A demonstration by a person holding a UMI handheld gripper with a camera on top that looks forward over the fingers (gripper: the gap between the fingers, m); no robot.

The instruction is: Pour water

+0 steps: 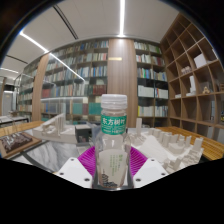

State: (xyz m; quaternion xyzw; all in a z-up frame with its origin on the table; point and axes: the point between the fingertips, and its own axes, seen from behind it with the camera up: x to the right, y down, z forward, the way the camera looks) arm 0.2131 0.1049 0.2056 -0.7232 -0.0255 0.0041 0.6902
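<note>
A clear plastic water bottle (114, 140) with a white cap and a green-and-white label stands upright between my fingers. My gripper (112, 165) is shut on the bottle, with the magenta pads (89, 158) pressing on its lower body from both sides. The bottle is held up above the white table (60, 150). Its base is hidden between the fingers.
Tall bookshelves (80, 75) full of books line the far wall, and wooden shelving (195, 70) runs along the right. White paper or model pieces (180, 150) lie on the table to the right. More clutter lies at the left (25, 135).
</note>
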